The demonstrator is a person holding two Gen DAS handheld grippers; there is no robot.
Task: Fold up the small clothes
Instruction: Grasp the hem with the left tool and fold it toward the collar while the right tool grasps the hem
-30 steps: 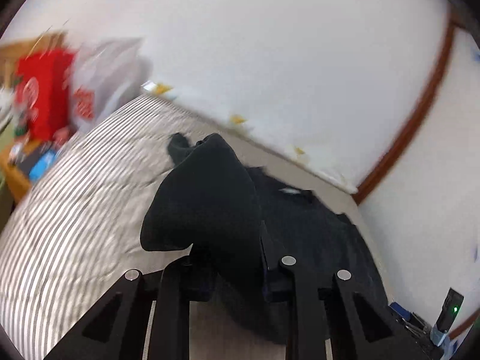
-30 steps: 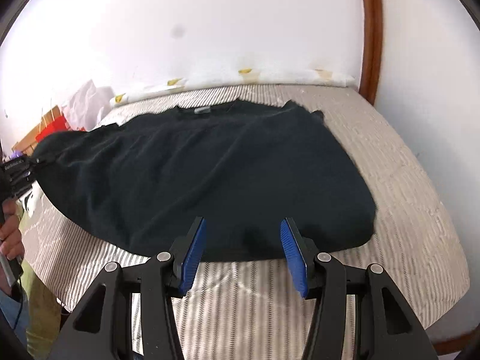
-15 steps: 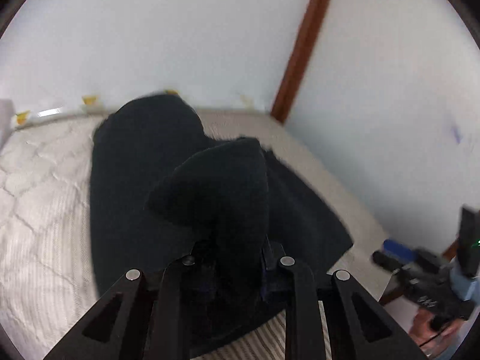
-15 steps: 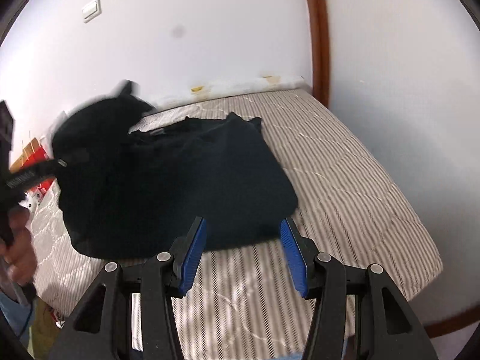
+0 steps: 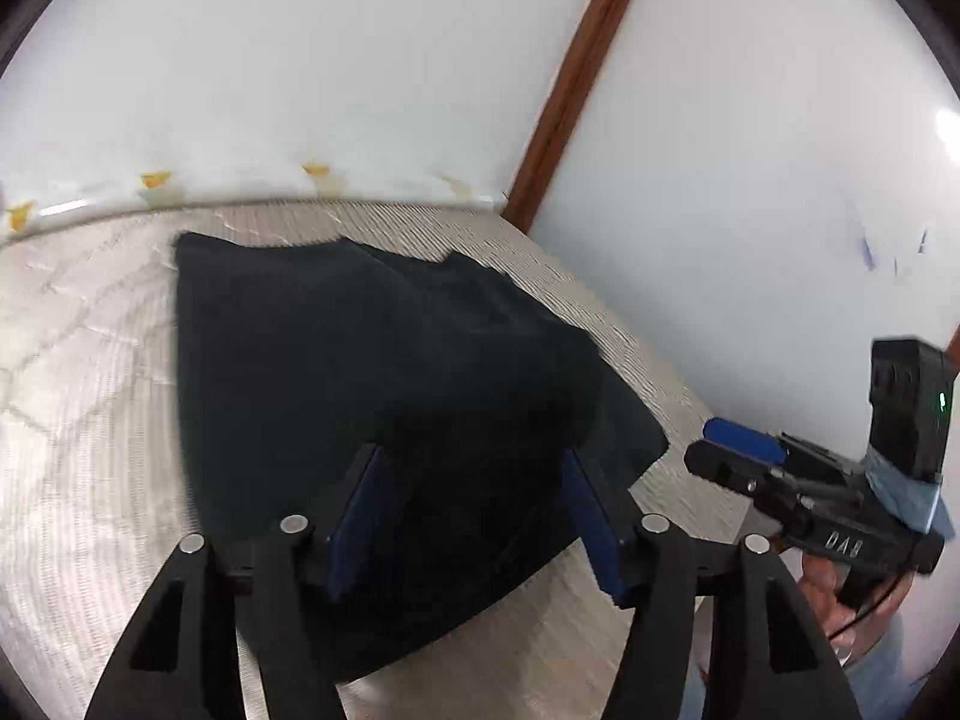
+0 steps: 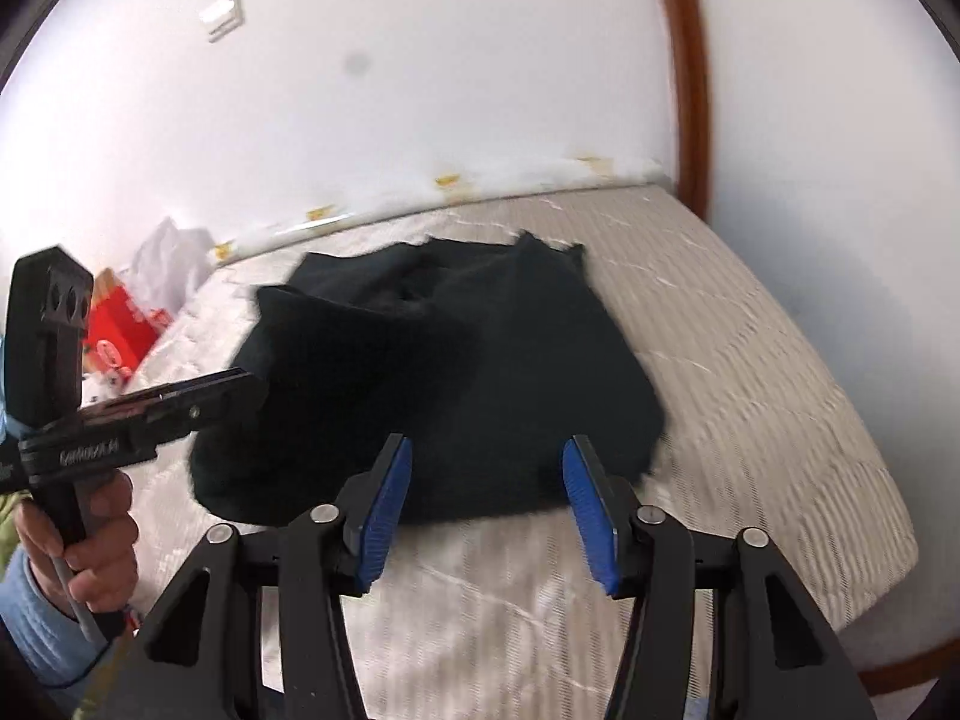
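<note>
The black cotton shirt (image 5: 384, 372) lies folded on the striped grey mattress (image 5: 78, 420). The left gripper (image 5: 474, 504) hovers released over its near edge. The right gripper (image 6: 486, 504) is released too, empty.

walls: plain white (image 6: 480, 90), two meeting at a corner; faint grey smudge (image 6: 358, 64) high up, small blue marks (image 5: 867, 252) on the side wall
trim: brown wood strip (image 5: 576, 78) running up the corner; more brown trim (image 6: 888, 681) low, past the bed edge
switch: white plate (image 6: 223, 15) high on the wall
bed: bare mattress (image 6: 750, 360), beige-grey striped quilting, pushed into the corner
far edge: white strip with yellow patches (image 5: 159, 180) along the wall
clutter: red box (image 6: 123, 324) and white bag (image 6: 171, 258) beyond the mattress side
light: bright, even; bright spot (image 5: 948, 120) on the side wall
</note>
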